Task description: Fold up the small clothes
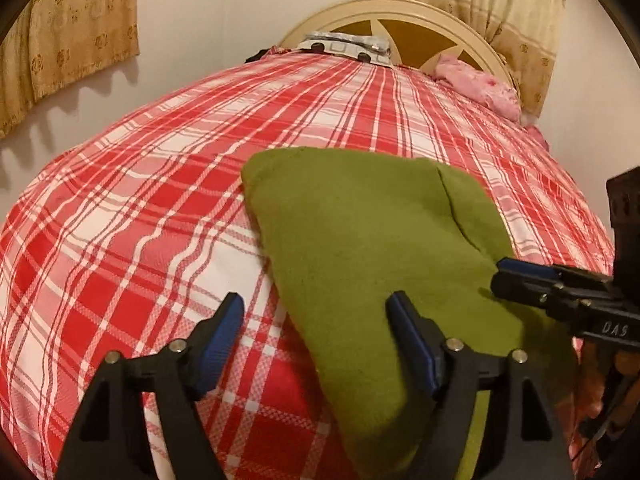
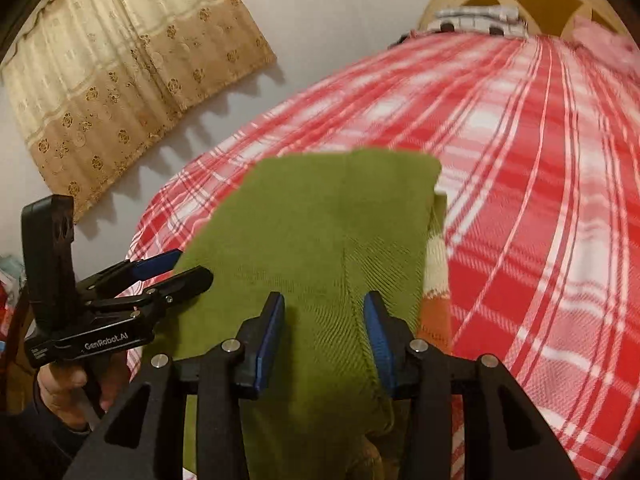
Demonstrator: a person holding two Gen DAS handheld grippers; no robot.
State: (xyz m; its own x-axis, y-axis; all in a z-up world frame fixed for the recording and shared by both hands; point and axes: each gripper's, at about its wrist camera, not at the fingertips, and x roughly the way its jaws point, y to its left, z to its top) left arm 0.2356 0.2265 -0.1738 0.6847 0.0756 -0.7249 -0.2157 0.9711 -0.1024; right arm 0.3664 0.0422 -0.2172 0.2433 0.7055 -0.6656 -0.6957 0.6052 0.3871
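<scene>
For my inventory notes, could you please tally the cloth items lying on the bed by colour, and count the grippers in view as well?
Green garment: 1
Pink cloth by the headboard: 1
Grey-and-white patterned item at the head of the bed: 1
Grippers: 2, the left gripper and the right gripper, both with jaws apart
Total: 5

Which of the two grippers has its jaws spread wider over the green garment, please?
The left gripper: its jaws stand wide apart across the green garment's edge and the plaid bedsheet, while the right gripper shows a narrower gap.
</scene>
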